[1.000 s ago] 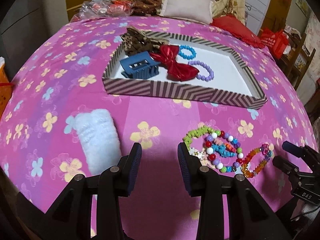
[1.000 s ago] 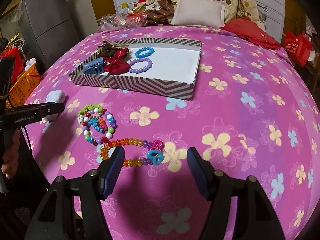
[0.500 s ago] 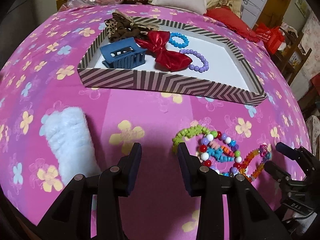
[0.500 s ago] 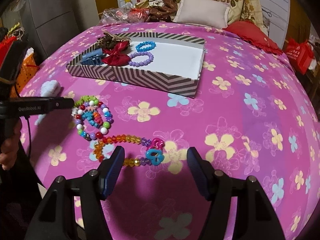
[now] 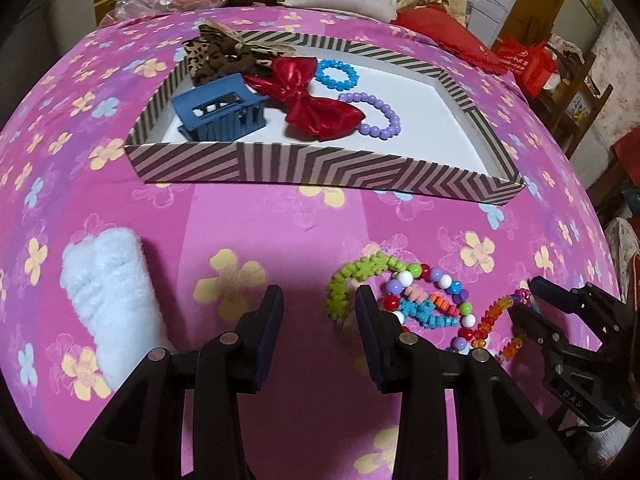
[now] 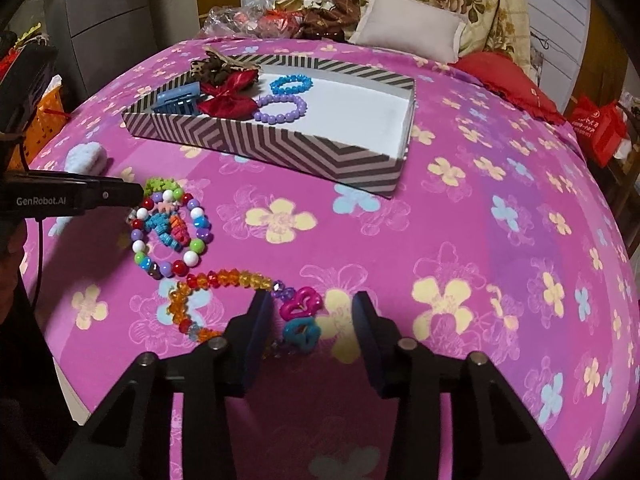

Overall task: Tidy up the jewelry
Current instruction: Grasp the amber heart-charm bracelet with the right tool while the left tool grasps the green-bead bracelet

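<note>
A striped box [image 5: 320, 170] [image 6: 280, 148] on the pink flowered bedspread holds a blue hair claw [image 5: 222, 114], a red bow [image 5: 312, 98], a leopard scrunchie [image 5: 218, 54], a blue bracelet [image 5: 336, 74] and a purple bracelet [image 5: 378, 114]. Loose on the bed lie a green bracelet [image 5: 360, 270], a multicolour bead bracelet [image 6: 172, 232] and an orange bead bracelet [image 6: 224, 280] with pink and blue charms [image 6: 300, 308]. My left gripper [image 5: 318, 304] is open beside the green bracelet. My right gripper [image 6: 314, 312] is open around the charms.
A white fluffy item [image 5: 108, 284] lies on the bed left of my left gripper. Pillows [image 6: 408, 30] and clutter [image 6: 260, 20] sit at the bed's far end. A red bag [image 6: 596, 128] stands off the right edge.
Both grippers have moved forward and down toward the loose bracelets. The right gripper's jaws have narrowed and now straddle the charms.
</note>
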Demonstrator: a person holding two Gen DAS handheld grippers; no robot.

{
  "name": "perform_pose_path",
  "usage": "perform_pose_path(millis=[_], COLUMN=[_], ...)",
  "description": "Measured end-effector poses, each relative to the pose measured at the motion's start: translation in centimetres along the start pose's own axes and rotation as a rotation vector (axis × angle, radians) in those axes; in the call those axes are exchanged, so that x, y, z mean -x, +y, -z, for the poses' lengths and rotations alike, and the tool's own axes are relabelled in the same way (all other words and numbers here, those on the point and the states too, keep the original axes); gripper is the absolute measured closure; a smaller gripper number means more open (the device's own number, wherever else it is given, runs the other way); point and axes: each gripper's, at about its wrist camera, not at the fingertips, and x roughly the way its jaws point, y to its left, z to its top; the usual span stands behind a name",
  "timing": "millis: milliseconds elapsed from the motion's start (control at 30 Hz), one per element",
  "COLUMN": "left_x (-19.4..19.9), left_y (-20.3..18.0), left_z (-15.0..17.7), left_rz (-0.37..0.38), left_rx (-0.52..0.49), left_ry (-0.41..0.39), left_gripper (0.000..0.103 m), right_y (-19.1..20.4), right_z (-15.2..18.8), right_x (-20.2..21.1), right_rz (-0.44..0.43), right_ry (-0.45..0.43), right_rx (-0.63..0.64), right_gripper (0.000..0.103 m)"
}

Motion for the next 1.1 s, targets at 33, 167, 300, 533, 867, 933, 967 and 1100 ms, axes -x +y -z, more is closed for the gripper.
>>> perform_pose_path(millis=[33, 167, 300, 533, 867, 933, 967, 1100], left_x=[-0.1, -0.3, -0.5, 1.3, 7.8, 8.8, 9.2, 10.3], left_y=[-0.1, -0.7, -1.5, 0.6, 1.7, 1.7, 1.7, 1.6], left_z=[-0.1, -0.3, -0.1, -0.8, -3.8, -4.2, -4.5, -4.8], left_rz=[0.003, 0.016, 0.034, 0.064, 0.087, 0.09, 0.089, 0.083], left_rx=[-0.005, -0.03, -0.079, 0.01, 0.013, 0.013, 0.013, 0.006], left_ry=[0.0, 0.001, 0.002, -0.031, -0.171, -0.188, -0.197, -0.225], left_gripper=[0.064, 0.071, 0.089, 0.09, 0.091, 0.091, 0.091, 0.091], right_y=[-0.1, -0.1, -0.1, -0.1, 0.2, 0.3, 0.3, 0.2], right_z=[0.0, -0.1, -0.1, -0.3, -2.8, -3.3, -3.6, -4.5], right_x=[0.0, -0.1, -0.1, 0.8, 4.5, 4.9, 5.2, 5.9], right_rz=[0.0, -0.003, -0.006, -0.014, -0.033, -0.028, -0.024, -0.018], right_ry=[-0.001, -0.008, -0.015, -0.04, -0.132, -0.144, -0.149, -0.166], right_rx=[-0.001, 0.008, 0.012, 0.005, 0.019, 0.031, 0.036, 0.044], right_gripper=[0.067, 0.076, 0.08, 0.08, 0.08, 0.08, 0.08, 0.08])
